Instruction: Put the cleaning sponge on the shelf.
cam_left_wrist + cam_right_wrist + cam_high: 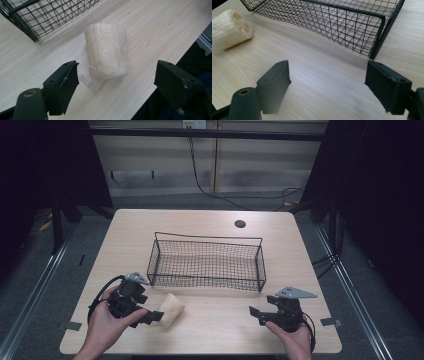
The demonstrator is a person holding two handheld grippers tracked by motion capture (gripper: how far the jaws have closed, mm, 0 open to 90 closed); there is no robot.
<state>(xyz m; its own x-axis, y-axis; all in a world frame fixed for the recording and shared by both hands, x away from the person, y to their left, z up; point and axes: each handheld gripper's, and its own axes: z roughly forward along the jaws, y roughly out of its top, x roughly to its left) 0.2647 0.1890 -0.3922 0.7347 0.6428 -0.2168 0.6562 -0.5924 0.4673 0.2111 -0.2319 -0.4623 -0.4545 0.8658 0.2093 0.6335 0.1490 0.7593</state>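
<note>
At lower left, the left hand-held gripper (pixel 156 316) gapes just short of the loofah (pixel 171 309) on the desk (pixel 210 320), lined up to pinch; the right hand-held gripper (pixel 253 315) waits released near the wire basket (pixel 206 281).

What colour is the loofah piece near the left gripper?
Pale cream-beige loofah piece, fibrous texture; clearest in the left gripper view.
</note>
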